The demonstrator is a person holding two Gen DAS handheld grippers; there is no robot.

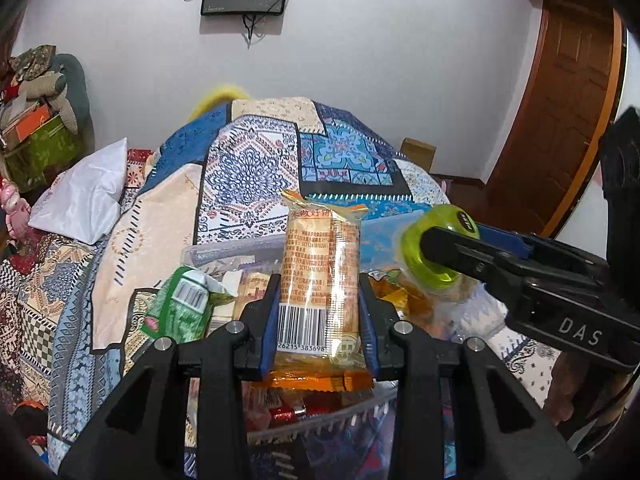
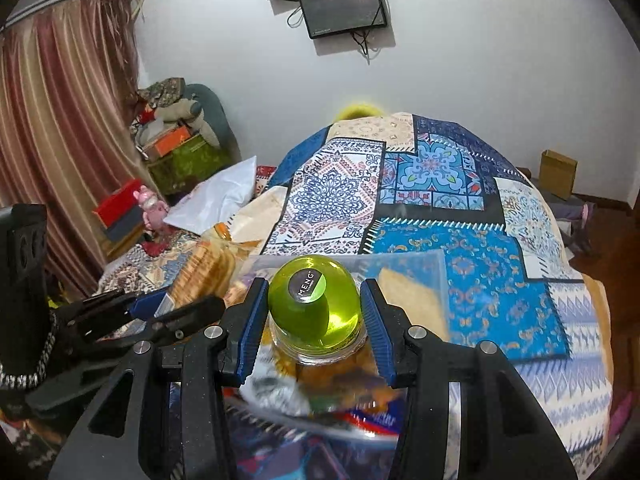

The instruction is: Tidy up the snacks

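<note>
Left wrist view: the left gripper (image 1: 319, 312) has its jaws pressed against both sides of a tall orange-and-clear plastic packet of stacked round crackers (image 1: 320, 276), held upright with the barcode facing the camera and its crimped orange top edge above the blue-padded fingers (image 1: 269, 320). Below and behind the packet lies a clear plastic bin (image 1: 224, 246) heaped with wrapped snacks, among them a green-and-white foil pouch (image 1: 182, 304) just left of the gripper and red wrappers lower down. To the right, the right gripper (image 1: 442, 254) reaches in from the side, its jaws closed around a clear bottle with a domed lime-green cap (image 1: 412, 244), which sits just beside the cracker packet without touching it. Right wrist view: the right gripper (image 2: 314, 312) holds that lime-green-capped bottle (image 2: 314, 308) between its blue-padded fingers (image 2: 252, 328), the cap end toward the camera and a round dark label reading MENG on top; the pads flank the neck under the dome, though exact contact is partly hidden. The same cracker packet (image 2: 208, 268) appears blurred at left, in the left gripper (image 2: 176, 308). Beneath both is the snack bin (image 2: 400, 260), resting on a bed covered with a blue, white and cream patchwork quilt (image 2: 460, 240). A white pillow (image 2: 218, 196) lies at the bed's left side, and two dark wall screens (image 2: 344, 4) hang on the white wall behind
</note>
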